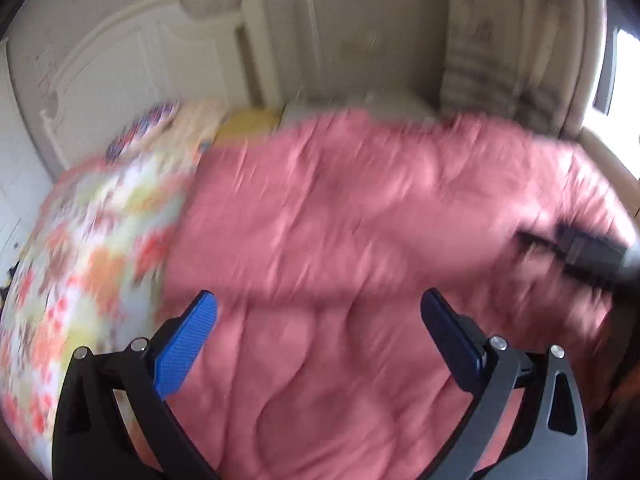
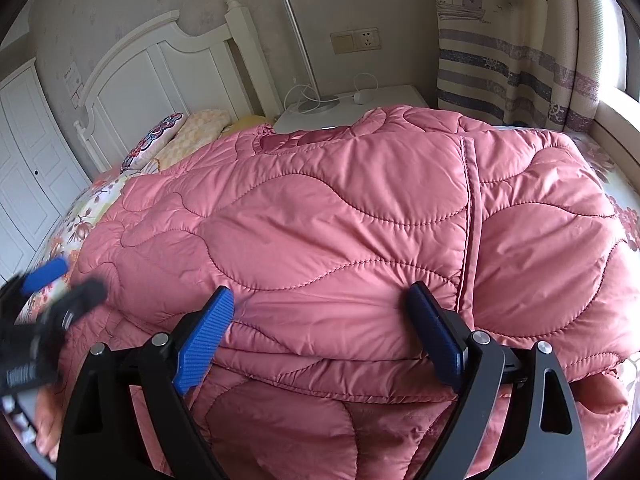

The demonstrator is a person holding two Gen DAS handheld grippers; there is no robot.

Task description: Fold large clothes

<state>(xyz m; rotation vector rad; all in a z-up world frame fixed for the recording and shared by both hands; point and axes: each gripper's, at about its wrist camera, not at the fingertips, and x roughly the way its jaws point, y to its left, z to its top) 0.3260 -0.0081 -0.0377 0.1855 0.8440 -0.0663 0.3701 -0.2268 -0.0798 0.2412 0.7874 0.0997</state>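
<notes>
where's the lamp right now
In the right wrist view, the lamp stands top centre on the white nightstand, between the headboard and the striped curtain.

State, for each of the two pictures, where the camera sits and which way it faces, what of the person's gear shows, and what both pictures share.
Left wrist: on the left gripper, angled down at the blurred pink quilted coat; jaws open, right gripper at right.
Right wrist: on the right gripper, angled down at the coat; jaws open over it, left gripper blurred at left.
Shared: coat, white headboard, floral bedsheet.
</notes>
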